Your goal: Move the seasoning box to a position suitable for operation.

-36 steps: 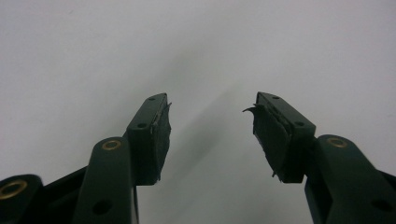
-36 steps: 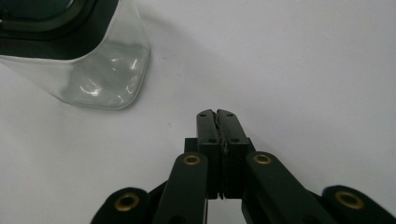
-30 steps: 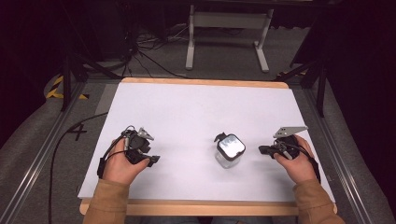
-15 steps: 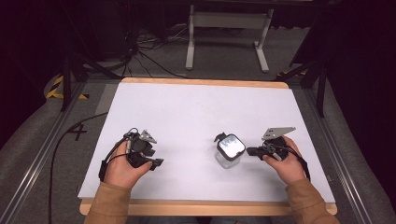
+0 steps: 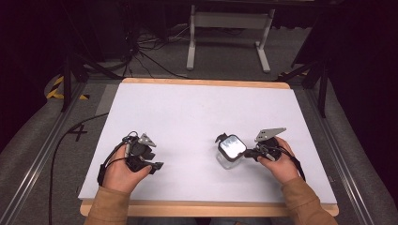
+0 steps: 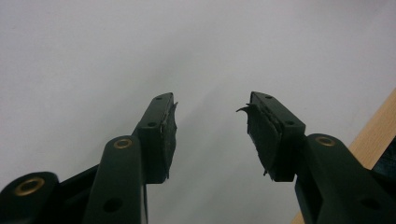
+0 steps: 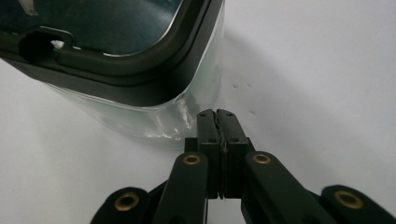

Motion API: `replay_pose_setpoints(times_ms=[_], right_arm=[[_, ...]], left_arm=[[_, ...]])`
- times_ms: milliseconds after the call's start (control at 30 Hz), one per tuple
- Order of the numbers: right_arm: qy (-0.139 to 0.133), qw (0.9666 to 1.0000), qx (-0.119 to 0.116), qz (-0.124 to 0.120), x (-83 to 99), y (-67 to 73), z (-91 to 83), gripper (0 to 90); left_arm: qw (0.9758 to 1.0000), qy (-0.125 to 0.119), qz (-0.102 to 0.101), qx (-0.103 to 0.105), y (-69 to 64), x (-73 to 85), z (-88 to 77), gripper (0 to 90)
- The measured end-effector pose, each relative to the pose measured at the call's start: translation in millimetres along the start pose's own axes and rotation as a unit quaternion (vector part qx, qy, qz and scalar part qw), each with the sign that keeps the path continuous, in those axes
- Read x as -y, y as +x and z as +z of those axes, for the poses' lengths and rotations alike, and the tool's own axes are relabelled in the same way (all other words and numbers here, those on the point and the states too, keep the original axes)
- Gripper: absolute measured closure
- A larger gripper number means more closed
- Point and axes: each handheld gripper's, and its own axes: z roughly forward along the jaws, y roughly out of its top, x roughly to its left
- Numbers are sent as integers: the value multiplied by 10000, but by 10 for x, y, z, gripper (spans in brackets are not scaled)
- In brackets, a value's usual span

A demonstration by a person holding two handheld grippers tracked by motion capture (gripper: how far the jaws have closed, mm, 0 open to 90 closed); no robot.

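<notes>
Nearby, the left gripper (image 6: 210,135) hung open over bare table (image 5: 197,112). Right of centre, the right gripper (image 7: 217,122) sat closed and empty, just beside the jar (image 5: 230,151); a nudge might have tipped it.

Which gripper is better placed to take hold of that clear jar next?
Right. The right gripper, jaws shut, sits at the jar's clear wall. The left gripper, jaws open, faces bare table, well apart from it.
</notes>
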Motion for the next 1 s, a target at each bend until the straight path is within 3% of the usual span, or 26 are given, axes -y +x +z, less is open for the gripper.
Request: replay_pose_setpoints(times_ms=[567,1000], right_arm=[[156,9996,-237,-80,3,140,14,899],[287,9988,-343,-204,14,269,54,899]], left_arm=[[9999,-30,95,95,-14,-78,54,518],[9994,-9,292,178,-19,-177,109,524]])
